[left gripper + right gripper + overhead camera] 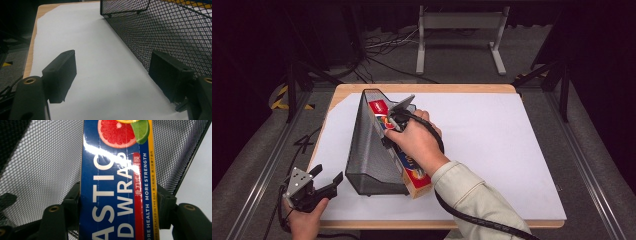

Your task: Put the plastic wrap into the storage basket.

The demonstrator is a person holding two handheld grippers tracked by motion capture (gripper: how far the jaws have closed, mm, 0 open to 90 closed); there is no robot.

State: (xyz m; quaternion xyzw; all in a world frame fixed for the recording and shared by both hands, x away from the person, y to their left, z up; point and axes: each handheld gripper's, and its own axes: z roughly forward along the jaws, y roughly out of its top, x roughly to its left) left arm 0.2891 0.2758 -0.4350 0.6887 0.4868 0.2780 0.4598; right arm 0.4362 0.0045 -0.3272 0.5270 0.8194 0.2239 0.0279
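A long blue plastic-wrap box (409, 167) with fruit pictures leans inside a black wire-mesh file holder (367, 150) on the white sheet. My right gripper (393, 131) is shut on the box (117, 182), one jaw pressed on each long side, mesh (42, 165) behind it. My left gripper (328, 181) rests at the table's front left corner, open with nothing between its jaws. In the left gripper view the holder's mesh wall (170, 32) runs just beside the right jaw.
A white sheet (492, 145) covers most of the wooden tabletop (427, 88). Beyond the table's far edge stand a grey metal frame (459, 37) and loose cables on the floor. Dark tripod legs flank both far corners.
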